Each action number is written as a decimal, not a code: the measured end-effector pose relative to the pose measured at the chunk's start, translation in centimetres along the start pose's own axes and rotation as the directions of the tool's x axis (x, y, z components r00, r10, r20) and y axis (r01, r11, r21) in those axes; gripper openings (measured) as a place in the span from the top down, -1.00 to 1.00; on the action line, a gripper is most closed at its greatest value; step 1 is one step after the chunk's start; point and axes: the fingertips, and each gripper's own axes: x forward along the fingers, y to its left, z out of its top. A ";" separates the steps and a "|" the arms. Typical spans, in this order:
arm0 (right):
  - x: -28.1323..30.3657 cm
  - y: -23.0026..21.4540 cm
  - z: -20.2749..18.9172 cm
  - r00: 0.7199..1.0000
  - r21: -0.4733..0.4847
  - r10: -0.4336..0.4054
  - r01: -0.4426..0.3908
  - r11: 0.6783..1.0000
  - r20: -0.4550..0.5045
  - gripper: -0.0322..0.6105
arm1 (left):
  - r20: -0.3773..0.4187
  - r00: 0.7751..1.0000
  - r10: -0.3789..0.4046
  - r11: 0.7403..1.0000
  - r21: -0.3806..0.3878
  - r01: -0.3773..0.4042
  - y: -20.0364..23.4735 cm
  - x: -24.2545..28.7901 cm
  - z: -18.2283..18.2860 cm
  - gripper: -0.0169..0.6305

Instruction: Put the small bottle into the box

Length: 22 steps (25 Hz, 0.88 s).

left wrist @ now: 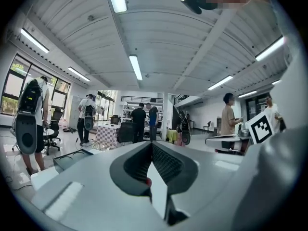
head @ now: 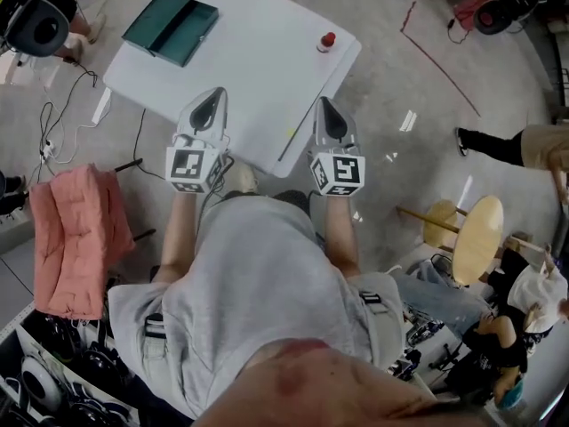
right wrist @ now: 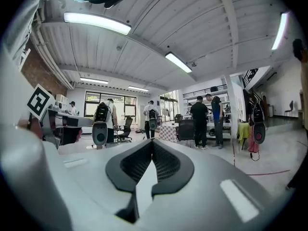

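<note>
In the head view a white table [head: 258, 87] carries a dark green open box [head: 172, 25] at its far left and a small bottle with a red cap [head: 327, 41] near its far right edge. Both grippers are held level over the table's near edge, well short of both objects. My left gripper [head: 213, 96] has its jaws together at the tips with nothing between them; in the left gripper view [left wrist: 152, 144] the box [left wrist: 72, 159] lies low at the left. My right gripper [head: 324, 105], also [right wrist: 153, 143], is shut and empty.
A chair with a pink cushion [head: 76, 238] stands at the left beside floor cables [head: 53, 136]. Round wooden stools [head: 476, 234] and a person [head: 524, 145] are at the right. Several people [right wrist: 199, 121] stand farther off in the room.
</note>
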 end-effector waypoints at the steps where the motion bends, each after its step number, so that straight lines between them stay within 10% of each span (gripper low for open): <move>1: 0.3 0.0 0.0 1.000 0.000 -0.015 0.015 1.000 -0.001 0.89 | -0.002 1.000 -0.012 1.000 -0.001 0.012 0.4 0.4 -0.1 0.91; 22: 5.1 -5.6 -1.6 0.996 0.006 -0.061 0.062 0.998 -0.064 0.89 | -0.055 0.998 -0.034 0.998 -0.046 0.031 1.5 7.8 -2.3 0.91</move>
